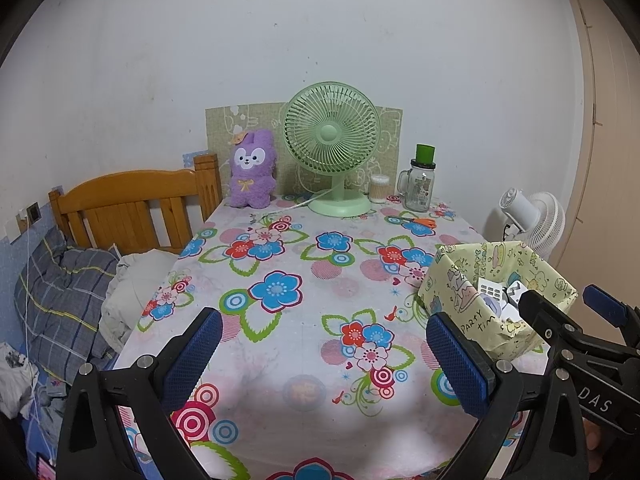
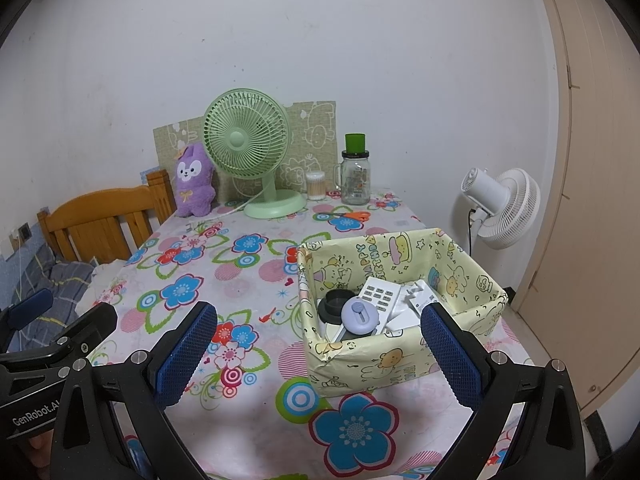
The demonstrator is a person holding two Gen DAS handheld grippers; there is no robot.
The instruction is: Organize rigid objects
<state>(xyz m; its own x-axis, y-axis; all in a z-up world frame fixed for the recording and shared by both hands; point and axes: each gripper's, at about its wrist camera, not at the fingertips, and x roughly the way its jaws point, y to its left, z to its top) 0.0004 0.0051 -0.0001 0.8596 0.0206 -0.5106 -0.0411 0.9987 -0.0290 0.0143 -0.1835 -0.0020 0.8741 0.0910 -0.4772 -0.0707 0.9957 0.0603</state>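
White wall [image 1: 320,40] across far side, scuffed, evenly lit. Table under floral tablecloth [image 1: 300,280] fills centre. Patterned green board [image 1: 224,128] leaning against wall at far table edge. Left: wooden headboard [image 1: 136,208], plaid bedding [image 1: 60,296] rumpled beside table. Right: beige door [image 2: 592,200], pale floor [image 2: 560,344] below it. White standing fan [image 2: 504,208] in right far corner, near wall, between table and door.

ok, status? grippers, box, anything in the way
Left gripper open, empty; right gripper open, empty. Box on table, holding remote, black lid, round purple gadget. Scissors loose near jar. Nothing blocking.
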